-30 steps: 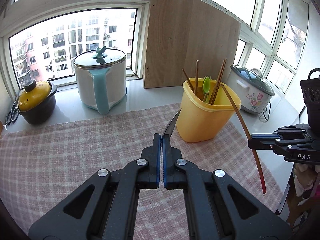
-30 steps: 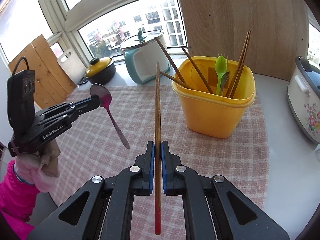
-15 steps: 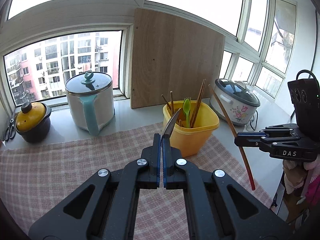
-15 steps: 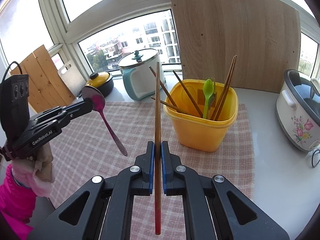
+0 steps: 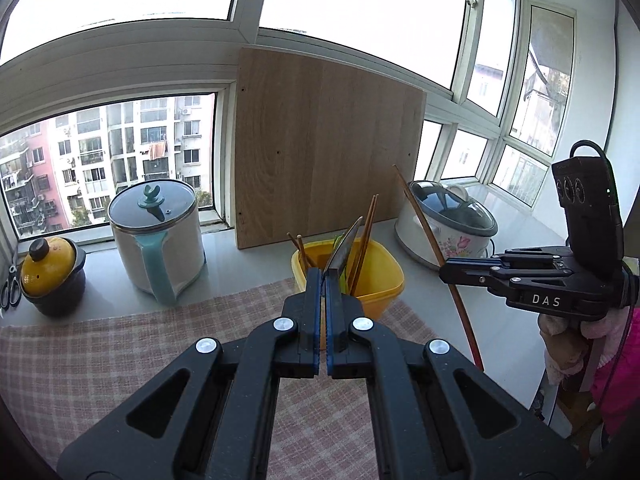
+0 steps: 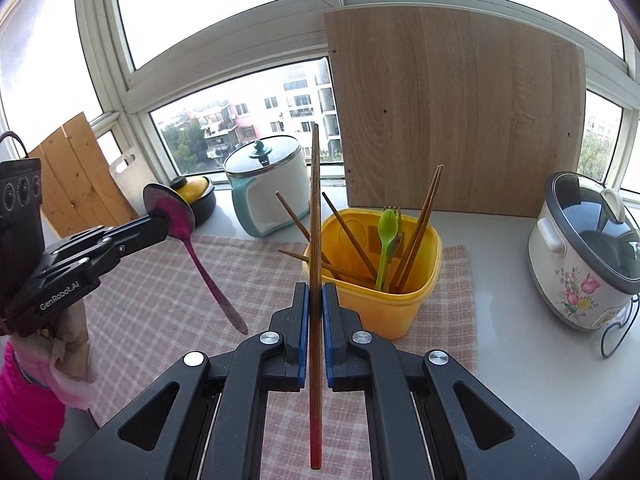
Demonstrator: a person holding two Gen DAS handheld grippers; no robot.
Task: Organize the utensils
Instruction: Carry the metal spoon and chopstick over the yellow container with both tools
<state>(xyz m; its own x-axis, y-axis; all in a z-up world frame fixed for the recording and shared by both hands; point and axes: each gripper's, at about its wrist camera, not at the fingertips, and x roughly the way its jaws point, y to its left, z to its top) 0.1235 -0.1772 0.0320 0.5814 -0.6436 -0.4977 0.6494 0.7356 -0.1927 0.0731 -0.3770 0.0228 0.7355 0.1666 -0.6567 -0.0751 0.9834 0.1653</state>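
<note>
Currently clamped on chopstick (image 6: 315,240) in right gripper (image 6: 315,312) and spoon (image 6: 188,232) in left gripper (image 6: 158,226); yellow bin (image 6: 384,308) ahead-right of chopstick, ahead of spoon; both shafts near-upright.

The utensil tub (image 6: 380,304) stands on the cloth (image 6: 256,264), before the board (image 6: 452,116), between kettle (image 6: 268,184) and cooker (image 6: 580,248).

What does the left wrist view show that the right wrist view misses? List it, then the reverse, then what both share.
Only the left wrist view: scissors at the far left edge, and the spoon edge-on in the left gripper.

Only the right wrist view: a pale cutting board against the window, and the spoon's whole handle.

Both: the yellow bin, the chopstick clamped in the right gripper, and the checked cloth.
</note>
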